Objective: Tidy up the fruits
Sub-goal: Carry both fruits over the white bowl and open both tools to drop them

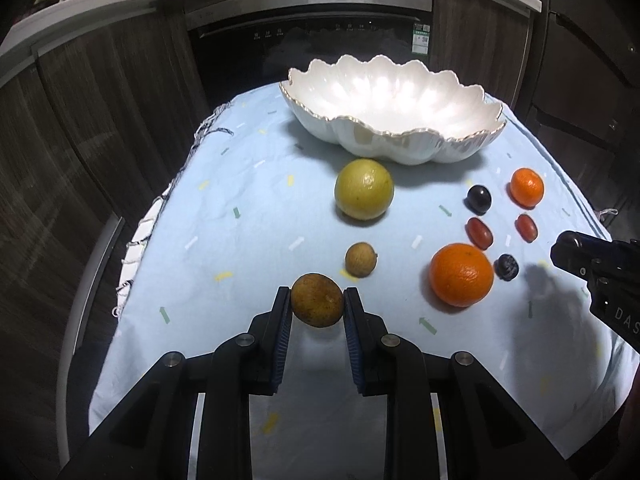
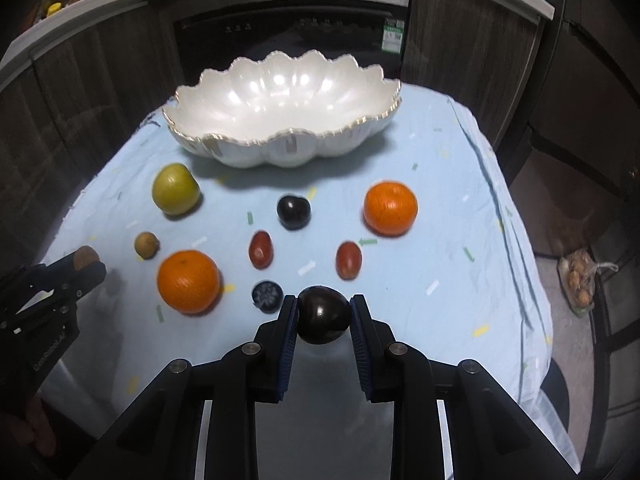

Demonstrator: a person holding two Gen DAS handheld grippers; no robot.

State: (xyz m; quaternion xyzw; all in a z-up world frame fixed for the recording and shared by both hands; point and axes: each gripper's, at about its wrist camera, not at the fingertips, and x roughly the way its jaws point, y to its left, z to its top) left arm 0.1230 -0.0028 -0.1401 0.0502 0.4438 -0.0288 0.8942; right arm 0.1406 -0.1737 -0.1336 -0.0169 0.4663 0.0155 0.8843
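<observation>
My left gripper (image 1: 317, 300) is shut on a brown round fruit (image 1: 316, 312), held just above the light blue cloth (image 1: 240, 240). My right gripper (image 2: 324, 307) is shut on a dark glossy plum (image 2: 322, 320) near the cloth's front. A white scalloped bowl (image 1: 384, 132) with nothing in it stands at the back. On the cloth lie a yellow-green fruit (image 1: 364, 189), a small brown fruit (image 1: 361, 260), a large orange (image 1: 461, 274), a small orange (image 1: 527, 187), another dark plum (image 1: 478, 199), two red tomatoes (image 1: 479, 233) and a blueberry (image 1: 507, 267).
Dark cabinets and an oven front (image 1: 308, 40) rise behind the table. The cloth hangs over the table's edges on both sides. A bag of produce (image 2: 580, 280) lies on the floor to the right.
</observation>
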